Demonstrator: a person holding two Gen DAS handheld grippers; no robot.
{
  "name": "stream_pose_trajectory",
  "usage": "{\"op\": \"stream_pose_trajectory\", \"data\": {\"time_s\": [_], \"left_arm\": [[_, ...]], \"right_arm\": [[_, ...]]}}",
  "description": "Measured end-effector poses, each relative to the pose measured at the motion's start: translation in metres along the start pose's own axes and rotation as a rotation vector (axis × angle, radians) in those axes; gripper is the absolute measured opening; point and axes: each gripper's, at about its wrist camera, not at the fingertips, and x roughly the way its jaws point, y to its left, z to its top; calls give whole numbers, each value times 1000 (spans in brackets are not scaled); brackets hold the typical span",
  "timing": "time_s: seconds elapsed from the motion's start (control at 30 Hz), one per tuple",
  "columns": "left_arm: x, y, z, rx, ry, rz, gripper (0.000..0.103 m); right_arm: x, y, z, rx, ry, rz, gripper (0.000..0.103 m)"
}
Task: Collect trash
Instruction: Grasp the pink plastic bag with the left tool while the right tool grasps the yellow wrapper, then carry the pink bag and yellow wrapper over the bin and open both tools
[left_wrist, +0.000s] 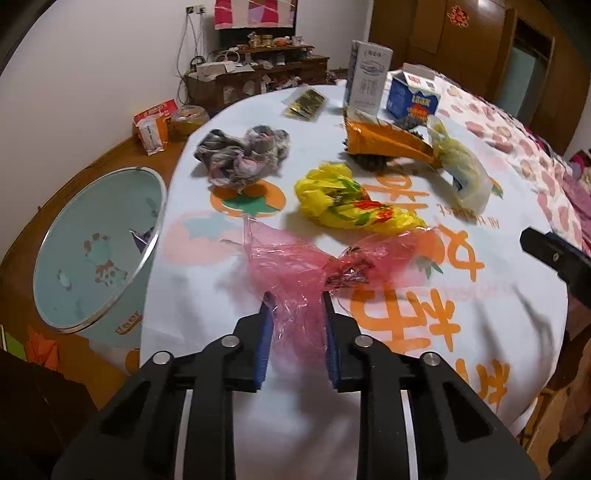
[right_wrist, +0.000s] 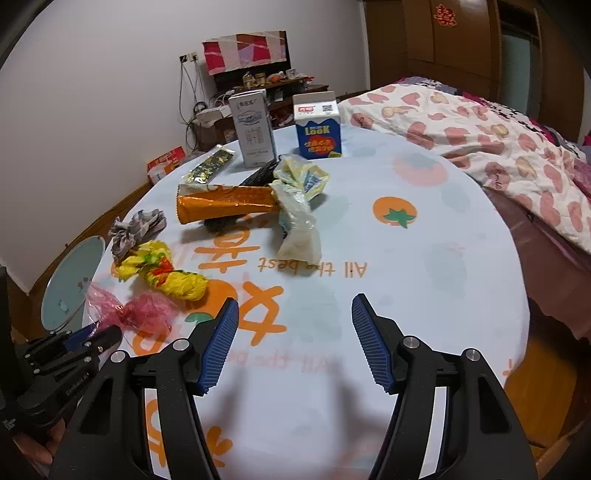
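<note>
Pink plastic bag (left_wrist: 295, 266) crumpled at near edge of table (left_wrist: 369, 424), on the white cloth with orange print. Left gripper (left_wrist: 297, 306) clenched on its near end, film bunched between the blue pads. Yellow bag (left_wrist: 351, 201) just behind it; grey wad (left_wrist: 240, 155) further back left. Orange wrapper (left_wrist: 388, 140), pale bag (left_wrist: 461, 166), blue carton (left_wrist: 412, 98) and white box (left_wrist: 365, 83) toward far side. Pale green bin (left_wrist: 96, 251) on floor beside table, left. Right gripper (right_wrist: 293, 317) released, jaws apart over bare cloth, nothing between them.
</note>
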Motion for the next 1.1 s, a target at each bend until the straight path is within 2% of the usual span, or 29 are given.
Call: {"op": "stream_pose_trajectory", "data": {"time_s": [0.17, 0.33, 0.53, 0.73, 0.9, 1.1], "left_arm": [[-19, 5, 2, 37, -50, 26, 23], [-43, 23, 5, 25, -94, 47, 23], [-69, 51, 15, -34, -147, 89, 23], [-81, 76, 19, -72, -180, 153, 23], [-81, 91, 19, -106, -180, 165, 22], [-76, 103, 18, -134, -168, 171, 22]], "right_arm": [[2, 6, 4, -14, -1, 14, 64], [8, 19, 13, -31, 1, 75, 64], [30, 56, 26, -128, 26, 164, 64], [62, 92, 29, -244, 58, 181, 64], [89, 108, 21, -300, 158, 195, 48], [85, 111, 16, -304, 143, 166, 39]]}}
